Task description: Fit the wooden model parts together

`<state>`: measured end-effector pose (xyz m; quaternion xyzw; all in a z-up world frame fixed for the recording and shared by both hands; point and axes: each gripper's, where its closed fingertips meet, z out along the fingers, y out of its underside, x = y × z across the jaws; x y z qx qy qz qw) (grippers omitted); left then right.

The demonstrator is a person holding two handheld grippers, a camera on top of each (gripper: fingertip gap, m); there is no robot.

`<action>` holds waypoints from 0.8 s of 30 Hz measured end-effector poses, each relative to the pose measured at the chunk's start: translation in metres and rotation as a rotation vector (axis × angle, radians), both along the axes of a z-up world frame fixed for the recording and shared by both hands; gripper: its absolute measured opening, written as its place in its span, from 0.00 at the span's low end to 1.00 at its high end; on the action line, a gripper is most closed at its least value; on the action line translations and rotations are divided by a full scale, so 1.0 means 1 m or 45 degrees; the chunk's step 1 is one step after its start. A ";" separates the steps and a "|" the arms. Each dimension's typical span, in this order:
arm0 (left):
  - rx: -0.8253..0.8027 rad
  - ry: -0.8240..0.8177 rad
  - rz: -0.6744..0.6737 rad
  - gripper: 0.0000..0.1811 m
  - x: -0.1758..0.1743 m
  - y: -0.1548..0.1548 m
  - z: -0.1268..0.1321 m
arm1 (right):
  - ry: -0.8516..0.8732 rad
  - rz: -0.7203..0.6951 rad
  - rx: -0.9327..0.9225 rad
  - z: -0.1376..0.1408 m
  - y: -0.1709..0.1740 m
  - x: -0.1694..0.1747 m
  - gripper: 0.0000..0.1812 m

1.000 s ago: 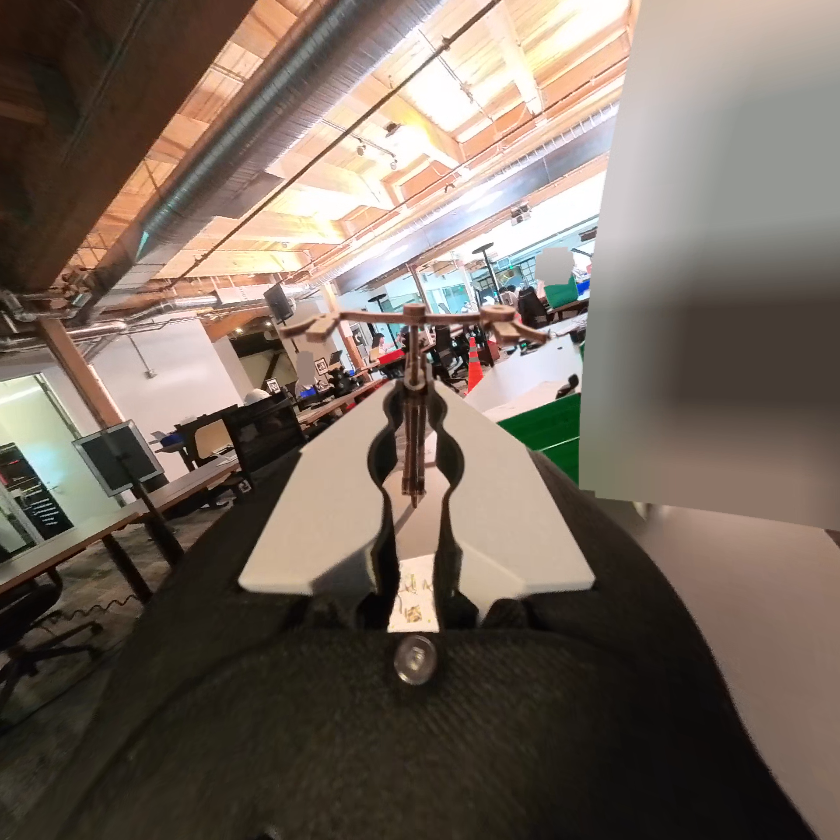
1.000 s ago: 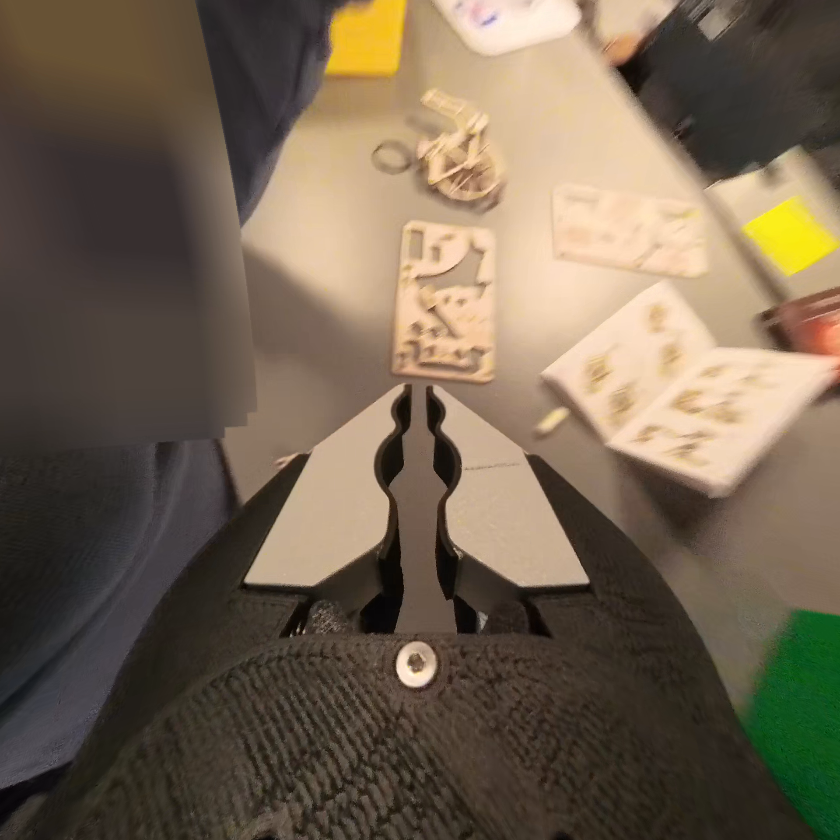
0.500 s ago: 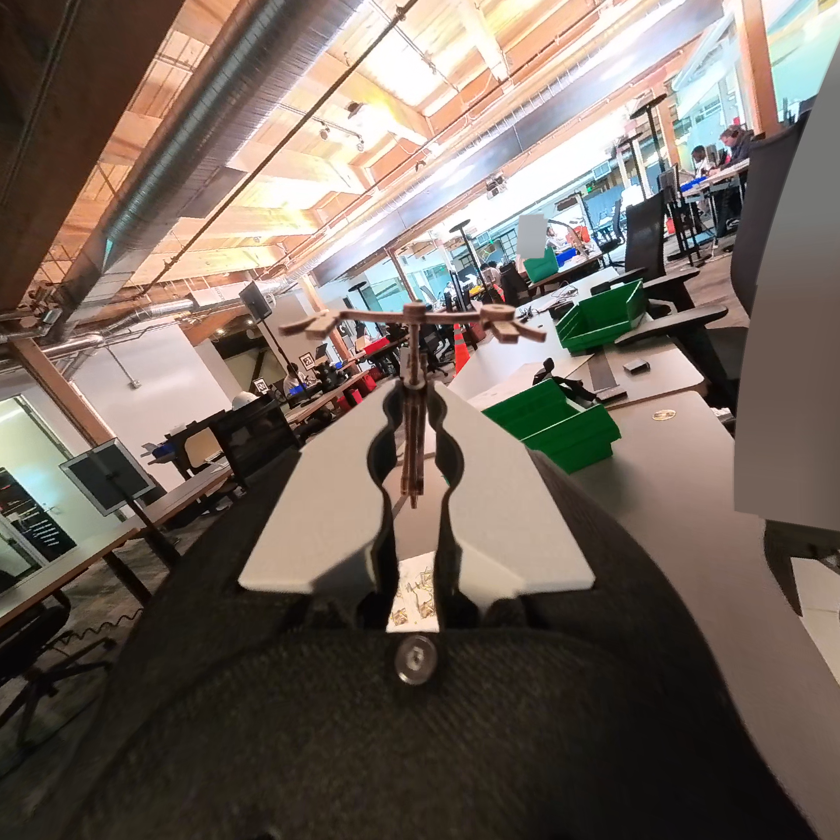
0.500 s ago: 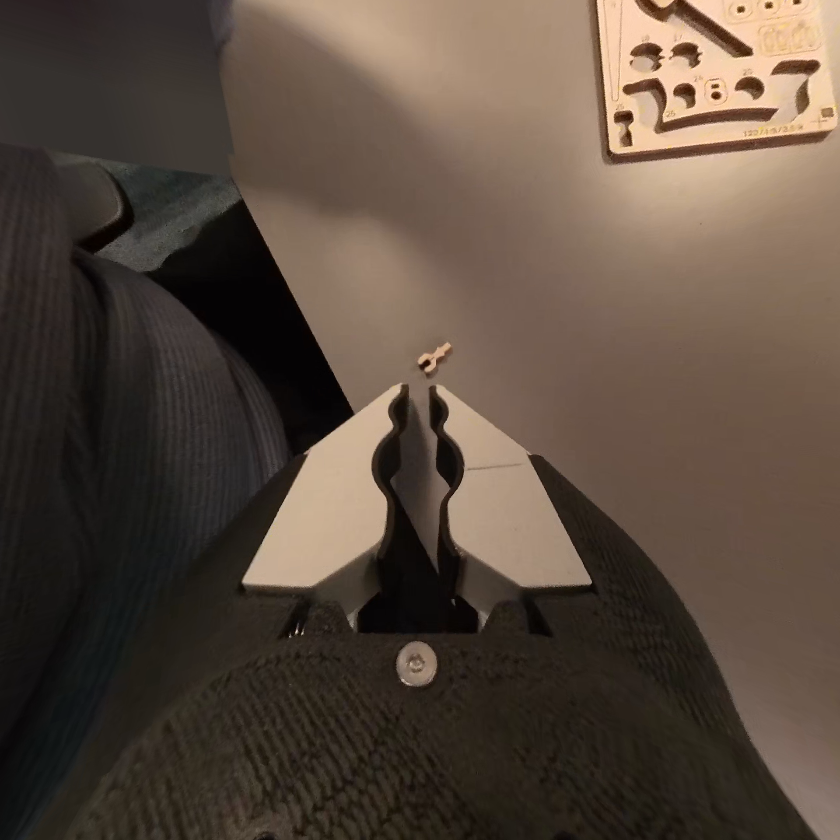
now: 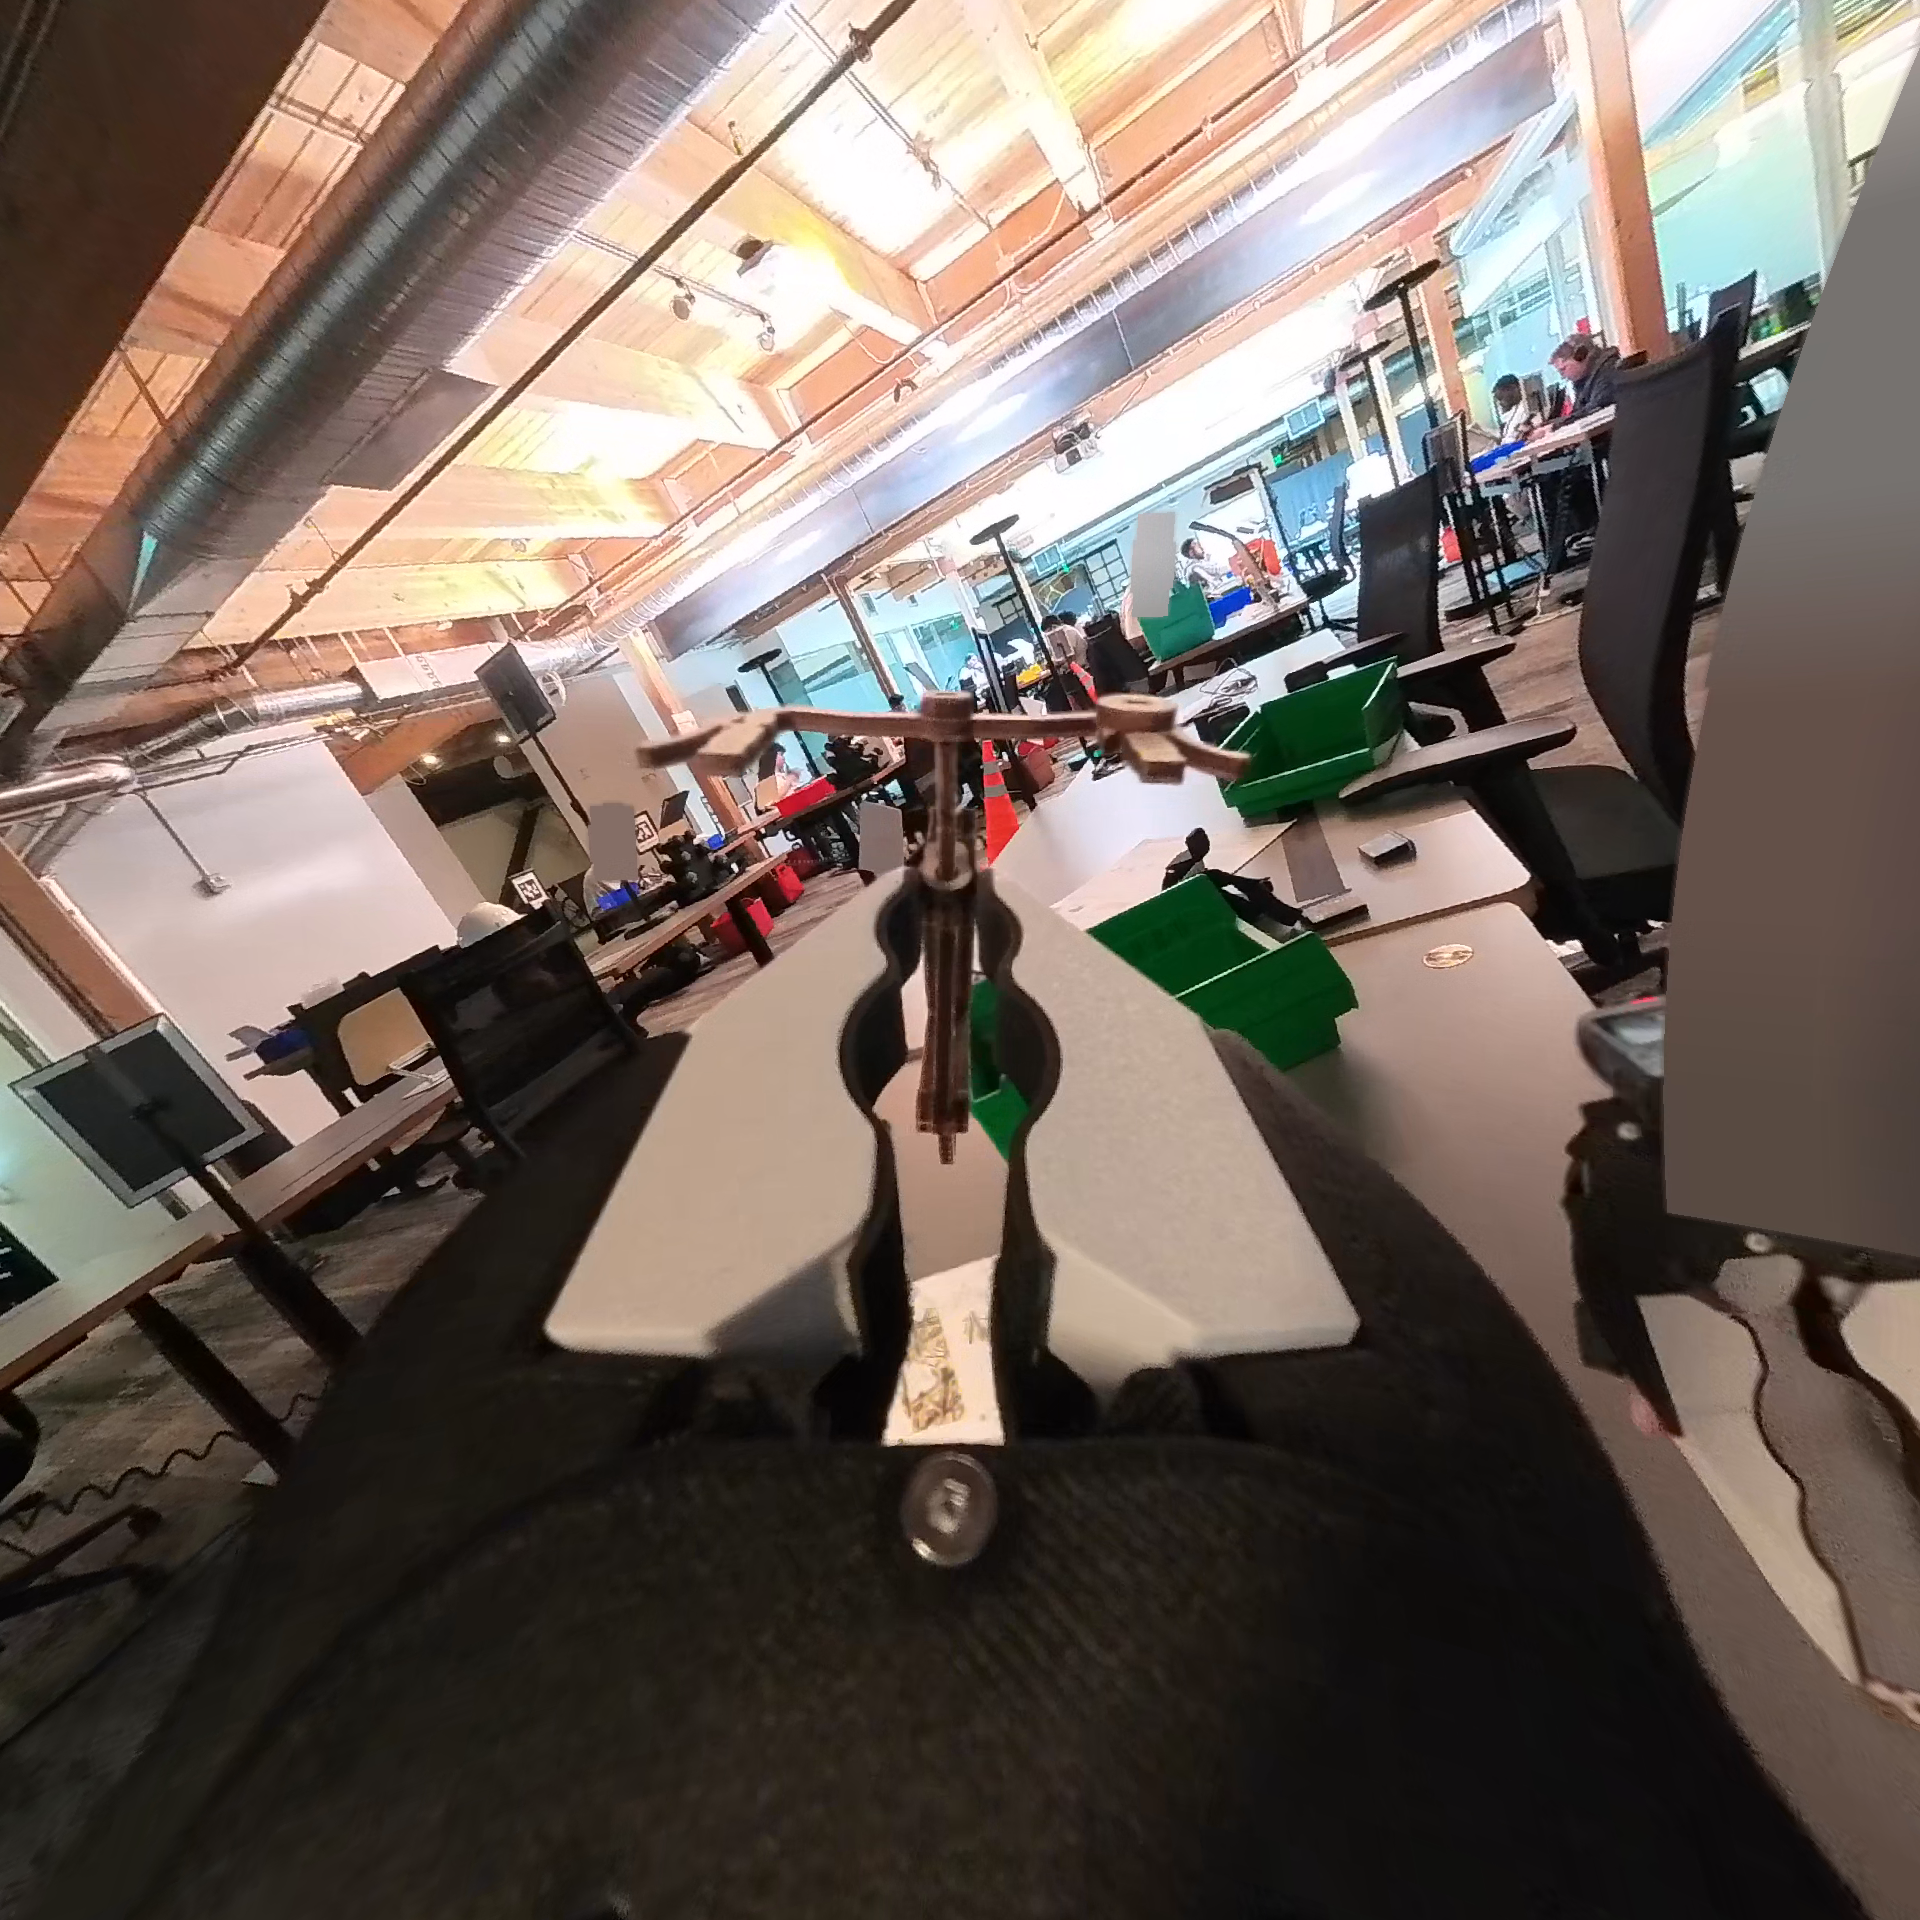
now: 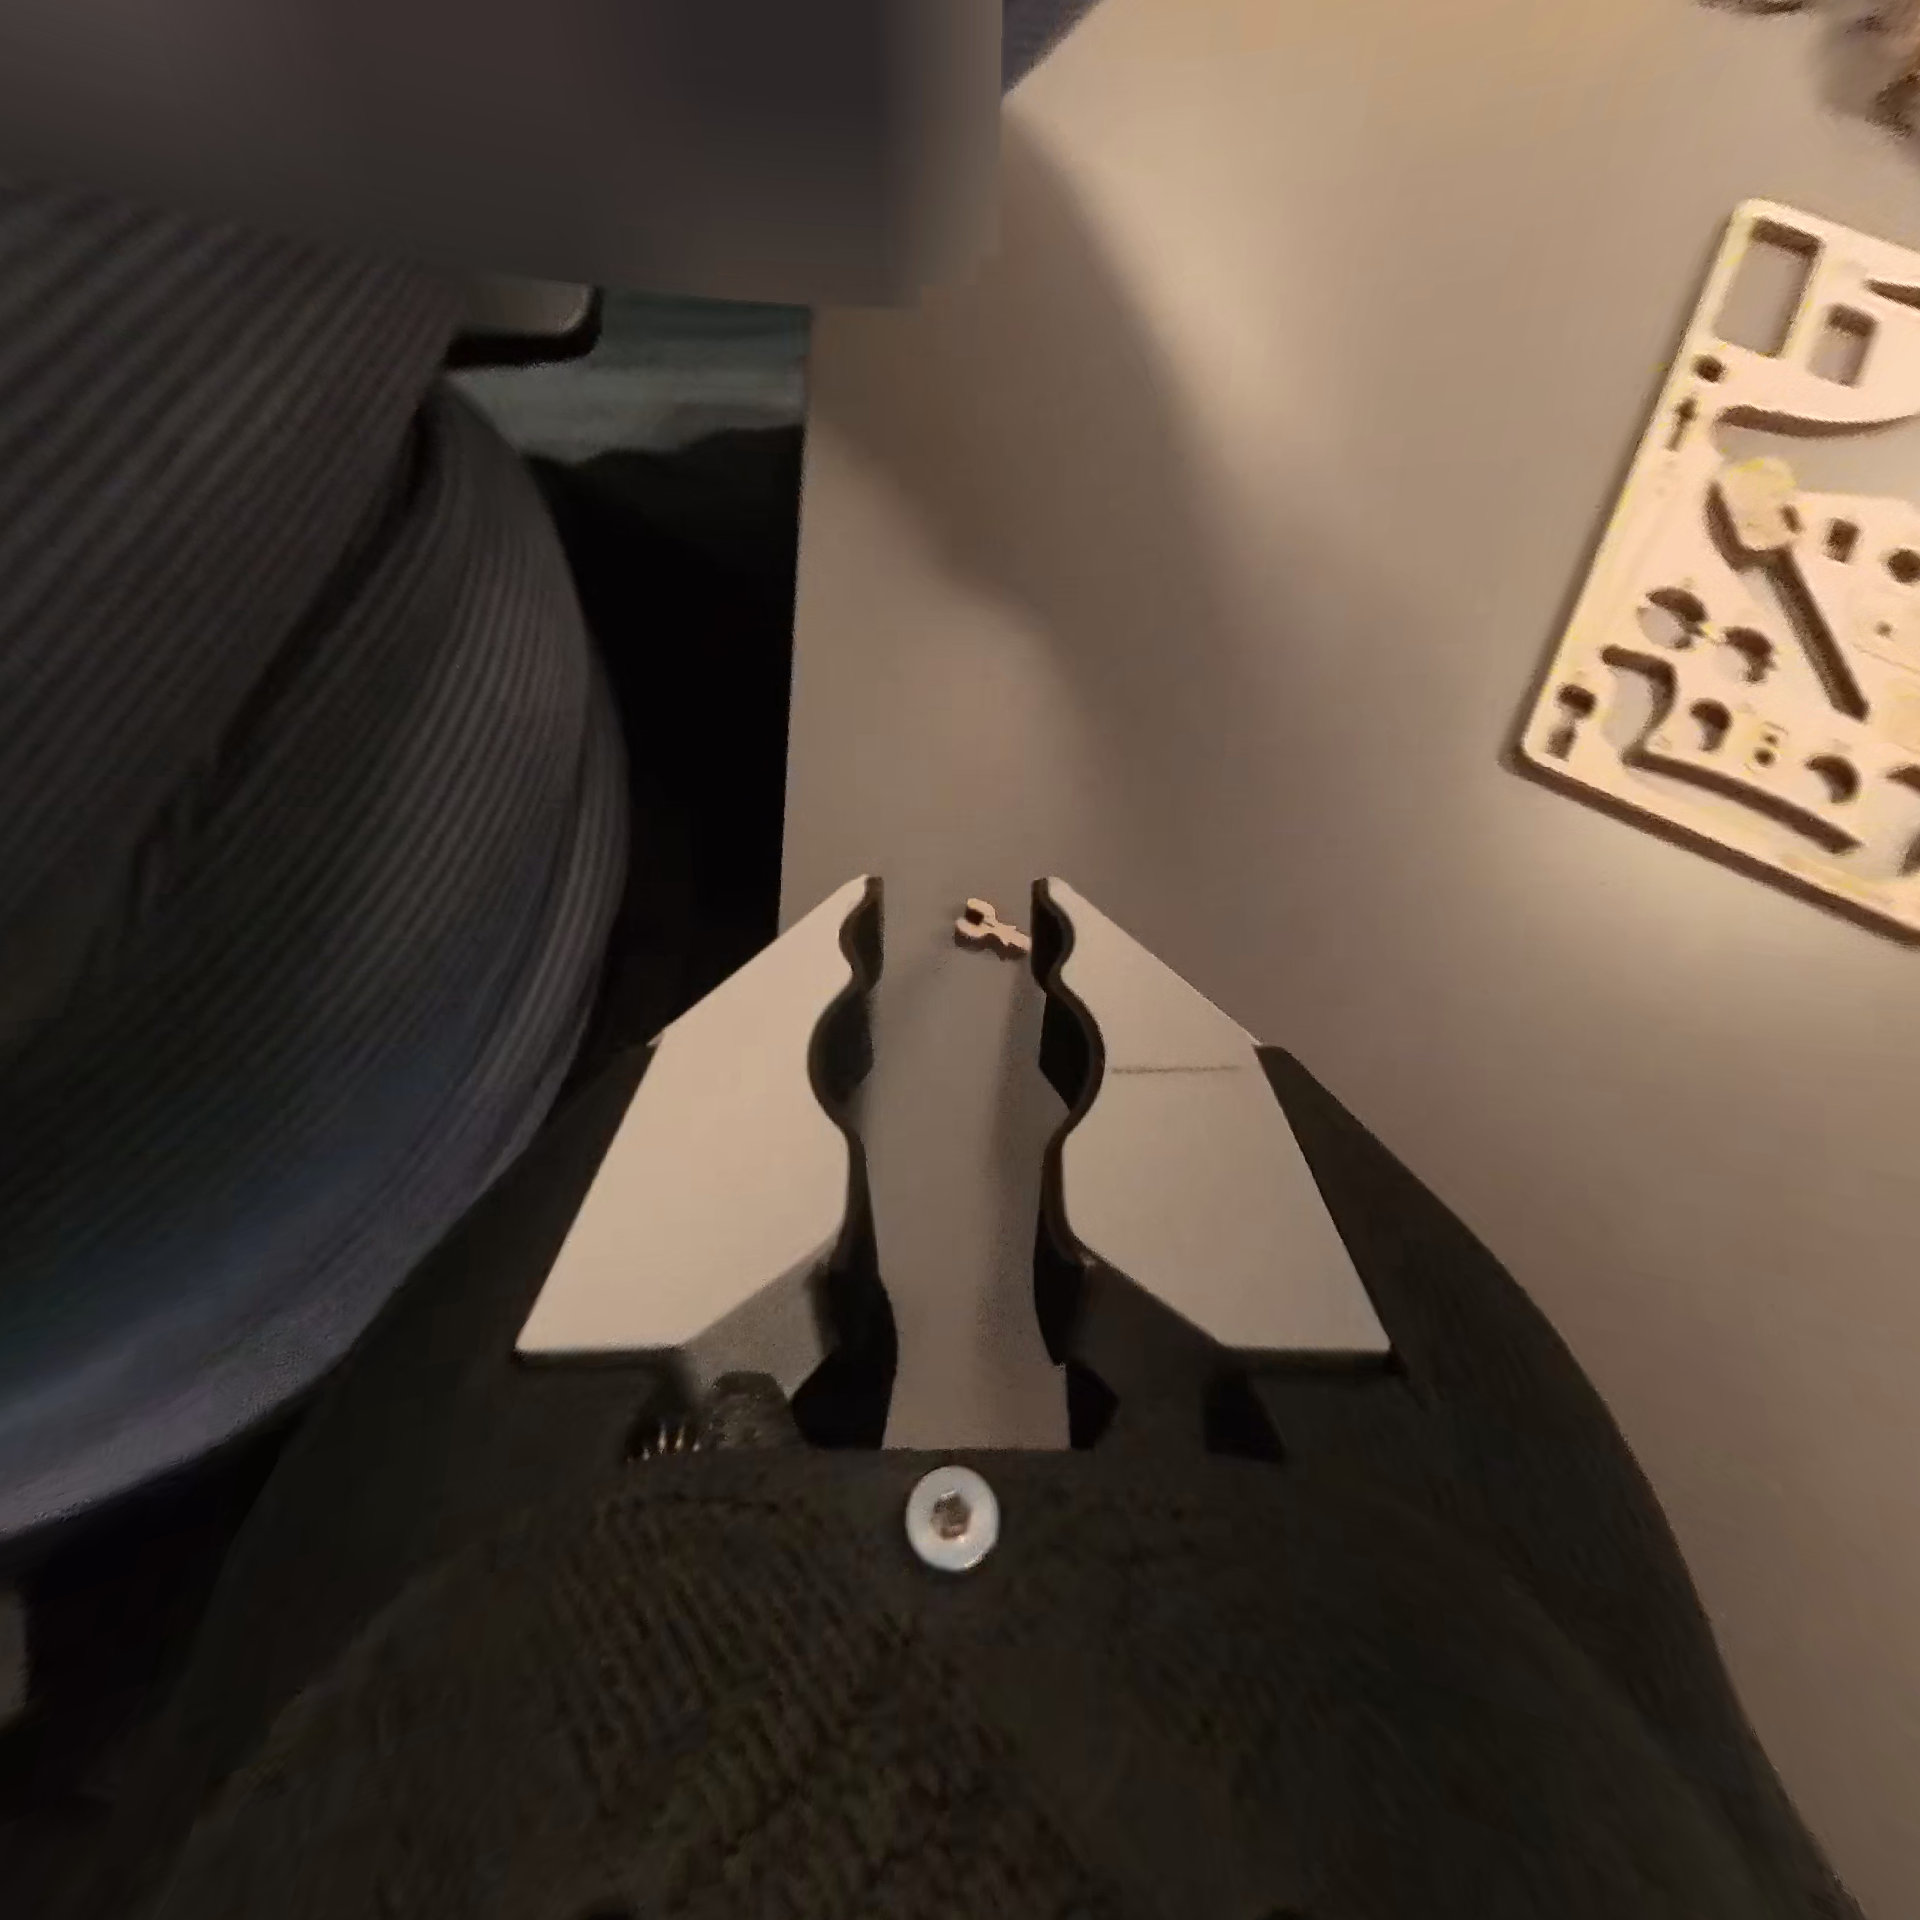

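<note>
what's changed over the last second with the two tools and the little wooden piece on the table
The right tool swung down to the table, opened wider, and now brackets the little wooden piece without gripping it. The left tool keeps its grip on the wooden model, raised as before.

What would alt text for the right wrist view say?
Open right tongs hover over a grey table, with a tiny wooden piece lying between their tips. A wooden sheet with cut-out shapes lies to the right.
</note>
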<state>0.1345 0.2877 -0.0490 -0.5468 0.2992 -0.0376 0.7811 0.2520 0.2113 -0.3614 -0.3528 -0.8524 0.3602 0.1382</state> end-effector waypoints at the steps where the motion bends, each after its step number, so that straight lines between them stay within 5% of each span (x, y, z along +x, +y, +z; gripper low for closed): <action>1: -0.005 0.002 -0.003 0.05 0.001 0.001 -0.001 | -0.017 0.057 0.013 -0.002 0.000 0.000 0.14; 10: -0.021 0.019 -0.002 0.05 0.003 0.003 -0.004 | -0.188 0.219 0.106 -0.013 0.009 0.011 0.09; 24: -0.042 0.023 -0.007 0.05 0.004 0.007 -0.007 | -0.150 0.027 0.081 -0.015 0.009 0.001 0.02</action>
